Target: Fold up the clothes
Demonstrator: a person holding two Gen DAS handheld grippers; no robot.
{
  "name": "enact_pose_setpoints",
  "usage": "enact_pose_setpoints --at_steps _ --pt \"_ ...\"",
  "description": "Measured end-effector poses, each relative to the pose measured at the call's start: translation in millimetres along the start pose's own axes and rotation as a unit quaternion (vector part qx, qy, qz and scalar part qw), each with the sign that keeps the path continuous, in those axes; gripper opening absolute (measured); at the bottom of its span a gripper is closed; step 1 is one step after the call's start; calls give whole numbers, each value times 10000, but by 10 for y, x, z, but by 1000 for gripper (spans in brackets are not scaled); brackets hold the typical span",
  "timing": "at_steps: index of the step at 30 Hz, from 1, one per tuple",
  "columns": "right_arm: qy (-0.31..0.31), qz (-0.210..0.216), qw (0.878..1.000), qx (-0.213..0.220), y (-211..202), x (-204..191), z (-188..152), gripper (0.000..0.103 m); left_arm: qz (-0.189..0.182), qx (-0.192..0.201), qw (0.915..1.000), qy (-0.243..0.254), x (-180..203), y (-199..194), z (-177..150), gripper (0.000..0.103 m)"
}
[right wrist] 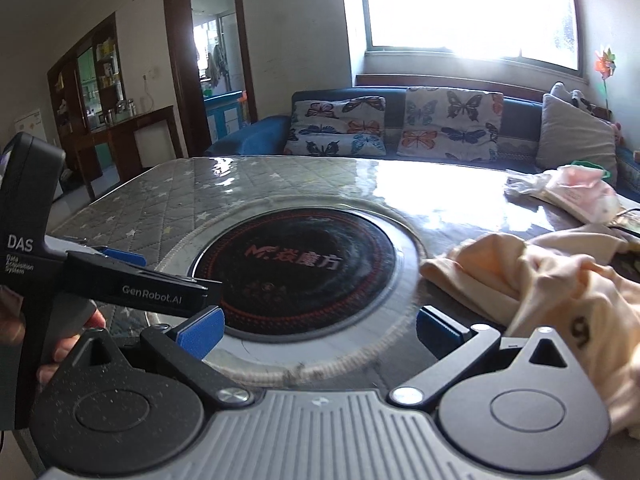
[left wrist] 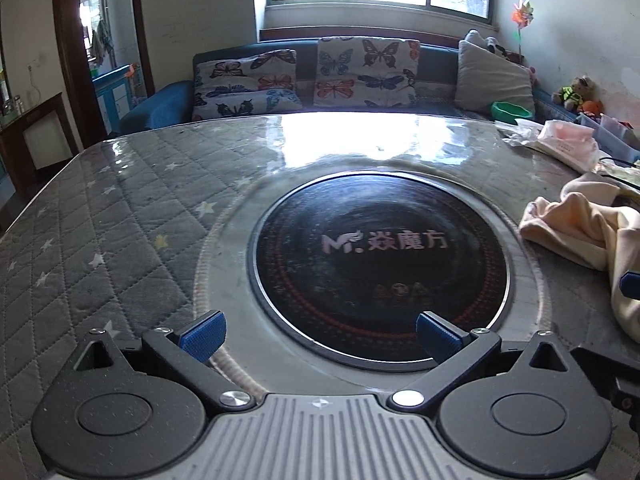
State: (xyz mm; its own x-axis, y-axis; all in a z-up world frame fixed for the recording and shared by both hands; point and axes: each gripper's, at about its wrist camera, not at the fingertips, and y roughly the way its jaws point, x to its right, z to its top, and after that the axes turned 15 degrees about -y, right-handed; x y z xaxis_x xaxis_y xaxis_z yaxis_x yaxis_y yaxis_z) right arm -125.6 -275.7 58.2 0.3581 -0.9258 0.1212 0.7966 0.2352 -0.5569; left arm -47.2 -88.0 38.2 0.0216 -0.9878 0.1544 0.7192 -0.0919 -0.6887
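Table (left wrist: 120, 208) with a gray star cover fills both views, and a round black cooker (left wrist: 380, 264) sits in its middle. The left gripper (left wrist: 320, 336) hangs low over the near edge of the cooker with its blue fingers wide apart and nothing between them. In the right wrist view you can see it from the side, with a hand (right wrist: 60, 344) around its handle. The right gripper (right wrist: 320, 330) is spread wide too and grips nothing, though its right finger is almost at the cloth.

The peach shirt (right wrist: 540, 280) lies on the right side of the table in a crumpled heap, not flat and not folded. So, judging by the bunched cloth, the folding is left to do. It could be waiting to be spread out, or it could be partway through.

The shirt runs off the right edge of both views, so I cannot tell its whole shape. A dark mark on it (right wrist: 578, 332) may be a number. Farther back lies a pink and white bundle (right wrist: 576, 196), too blurry to name.
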Motion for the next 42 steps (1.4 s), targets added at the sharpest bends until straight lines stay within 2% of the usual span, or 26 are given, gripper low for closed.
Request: enact_pose_setpoints --at_steps 9,24,42 --pt "49 -320 9994 -85 -292 150 -112 103 -197 -127 9992 314 280 -54 -68 103" --pt "369 -666 9967 -269 -484 360 -327 103 -379 -278 9964 707 598 -93 -121 103" --pt "636 -1117 9915 -203 -806 613 -516 103 -508 -267 9927 1058 986 -240 -147 103"
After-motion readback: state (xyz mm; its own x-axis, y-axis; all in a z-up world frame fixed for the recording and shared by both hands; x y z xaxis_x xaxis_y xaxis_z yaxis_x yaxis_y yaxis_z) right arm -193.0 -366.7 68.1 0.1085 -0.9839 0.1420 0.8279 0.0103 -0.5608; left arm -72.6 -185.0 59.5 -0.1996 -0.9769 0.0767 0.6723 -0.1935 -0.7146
